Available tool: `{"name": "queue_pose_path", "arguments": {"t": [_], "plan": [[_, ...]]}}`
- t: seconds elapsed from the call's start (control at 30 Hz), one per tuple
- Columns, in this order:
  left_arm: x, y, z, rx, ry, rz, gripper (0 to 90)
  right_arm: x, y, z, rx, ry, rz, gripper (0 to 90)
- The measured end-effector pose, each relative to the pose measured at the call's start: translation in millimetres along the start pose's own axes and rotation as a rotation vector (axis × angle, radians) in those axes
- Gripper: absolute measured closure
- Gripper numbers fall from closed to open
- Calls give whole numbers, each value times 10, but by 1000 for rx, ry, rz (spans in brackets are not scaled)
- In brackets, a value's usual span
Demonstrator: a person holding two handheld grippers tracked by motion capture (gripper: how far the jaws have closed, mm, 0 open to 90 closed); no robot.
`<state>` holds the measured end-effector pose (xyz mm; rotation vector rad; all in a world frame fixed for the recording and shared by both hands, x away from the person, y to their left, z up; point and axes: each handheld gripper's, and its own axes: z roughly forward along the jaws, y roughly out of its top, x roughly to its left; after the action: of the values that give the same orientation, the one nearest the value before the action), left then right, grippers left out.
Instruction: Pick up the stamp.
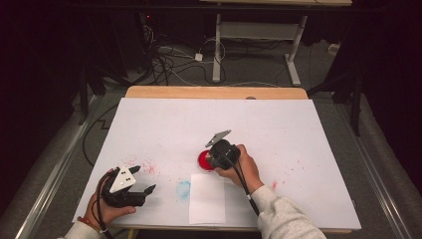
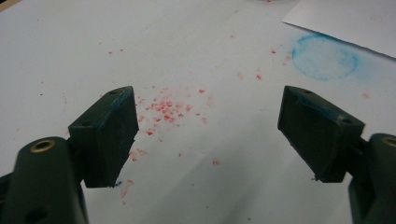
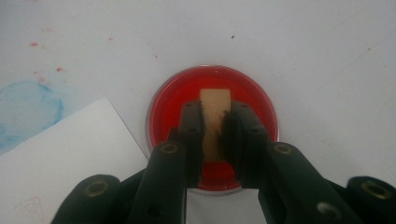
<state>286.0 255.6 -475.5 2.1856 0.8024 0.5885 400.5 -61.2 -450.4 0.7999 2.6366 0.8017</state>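
over the red dish (image 3: pixel 213 128) near the middle of the surface (image 1: pixel 298 129), my right tongs (image 3: pixel 214 140) point straight down and pinch a small tan block (image 3: pixel 215 112) between their pads. the block stands on end inside the dish, its lower part in the red paint, its top edge showing beyond the jaw tips. just beside the dish, toward me, a white sheet of paper (image 1: pixel 207 198) lies flat, and a round blue stain (image 1: pixel 183 189) marks the surface at the sheet's left edge. my left tongs (image 1: pixel 142 180) rest low at the near left corner, well apart from the dish, spread wide with nothing between them. red specks (image 2: pixel 163 109) are scattered on the white surface in front of their jaws.
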Motion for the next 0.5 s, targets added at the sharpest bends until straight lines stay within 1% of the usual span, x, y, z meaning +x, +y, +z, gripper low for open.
{"name": "queue_pose_path", "arguments": {"t": [0.17, 0.23, 0.43, 0.5], "plan": [[12, 0, 10, -1, -3, -7, 195, -23, -6, 5, -5, 15, 6, 764], [8, 3, 9, -6, 0, -5, 195, -20, -5, 5, -3, 11, -2, 764], [9, -2, 0, -9, 1, -6, 195, -18, -19, 8, -10, 9, 5, 764], [7, 0, 0, -10, 0, -6, 195, -14, -23, 9, -11, 6, -3, 764]]}}
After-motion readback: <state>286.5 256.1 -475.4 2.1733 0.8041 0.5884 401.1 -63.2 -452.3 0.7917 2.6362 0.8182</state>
